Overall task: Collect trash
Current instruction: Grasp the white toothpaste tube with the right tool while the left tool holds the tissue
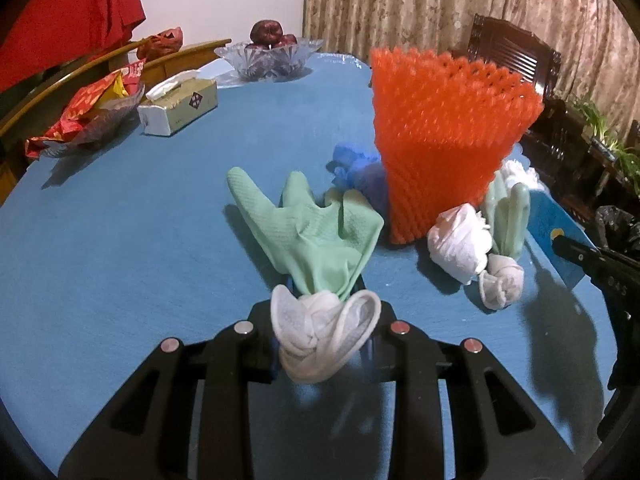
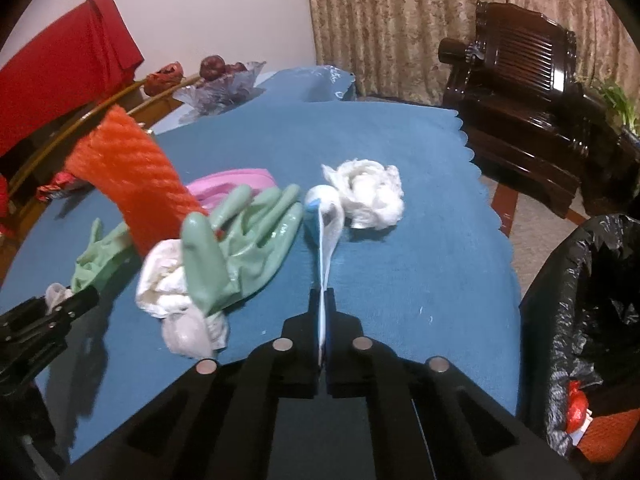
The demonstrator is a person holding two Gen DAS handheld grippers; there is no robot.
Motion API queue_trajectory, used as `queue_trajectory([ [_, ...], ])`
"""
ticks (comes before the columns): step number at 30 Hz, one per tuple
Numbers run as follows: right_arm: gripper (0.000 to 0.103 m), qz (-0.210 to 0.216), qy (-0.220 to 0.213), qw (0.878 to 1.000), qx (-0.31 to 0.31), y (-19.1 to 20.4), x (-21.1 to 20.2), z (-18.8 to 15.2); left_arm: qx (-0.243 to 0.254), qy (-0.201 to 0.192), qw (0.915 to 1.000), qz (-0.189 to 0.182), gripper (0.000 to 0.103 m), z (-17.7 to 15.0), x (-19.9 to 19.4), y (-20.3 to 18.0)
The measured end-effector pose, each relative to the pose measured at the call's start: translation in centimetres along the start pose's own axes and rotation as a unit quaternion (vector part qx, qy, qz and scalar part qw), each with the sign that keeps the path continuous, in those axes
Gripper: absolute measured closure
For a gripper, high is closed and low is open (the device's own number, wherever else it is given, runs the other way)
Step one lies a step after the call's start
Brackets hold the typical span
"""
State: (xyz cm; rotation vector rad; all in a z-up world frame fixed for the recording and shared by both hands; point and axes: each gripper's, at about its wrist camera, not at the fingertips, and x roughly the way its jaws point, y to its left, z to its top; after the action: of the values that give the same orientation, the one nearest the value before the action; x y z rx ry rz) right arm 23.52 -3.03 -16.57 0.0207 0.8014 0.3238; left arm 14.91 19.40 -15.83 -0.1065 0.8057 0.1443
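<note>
My left gripper is shut on the white knotted cuff of a green rubber glove, whose fingers lie spread on the blue tablecloth. My right gripper is shut on a thin blue-and-white card seen edge-on; in the left wrist view that card stands at the right. An orange foam net stands between the two gloves. A second green glove lies over a white wad. A crumpled white tissue sits just beyond the card. The left gripper shows at the left edge.
A black-lined bin stands off the table's right edge. A pink item and a blue crumpled piece lie behind the net. Farther back are a tissue box, snack packets and a glass fruit bowl. A dark wooden chair stands beyond.
</note>
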Motion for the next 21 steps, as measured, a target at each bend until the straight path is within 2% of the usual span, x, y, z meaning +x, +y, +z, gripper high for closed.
queue_trajectory([
  [5,0.101,0.021,0.003,1.000,0.007,0.0,-1.5,-0.3,-0.002,-0.013,0.9999,-0.002,0.075,-0.1,-1.6,-0.4],
  [8,0.101,0.019,0.010,1.000,0.001,0.1,-1.7,-0.8,-0.006,-0.014,0.9999,-0.007,0.075,-0.5,-2.4,-0.4],
  [16,0.100,0.009,0.031,0.999,-0.004,0.1,0.0,-1.5,-0.009,0.018,0.9997,-0.010,0.074,-2.1,-1.2,-0.3],
  [20,0.096,0.007,0.037,0.999,-0.008,0.3,1.0,-1.2,-0.006,0.027,0.9996,-0.006,0.066,-2.0,-0.1,-0.4],
  [21,0.096,0.005,0.037,0.999,-0.009,0.3,1.2,-1.1,-0.003,0.029,0.9996,-0.004,0.059,-1.9,0.2,-0.4],
])
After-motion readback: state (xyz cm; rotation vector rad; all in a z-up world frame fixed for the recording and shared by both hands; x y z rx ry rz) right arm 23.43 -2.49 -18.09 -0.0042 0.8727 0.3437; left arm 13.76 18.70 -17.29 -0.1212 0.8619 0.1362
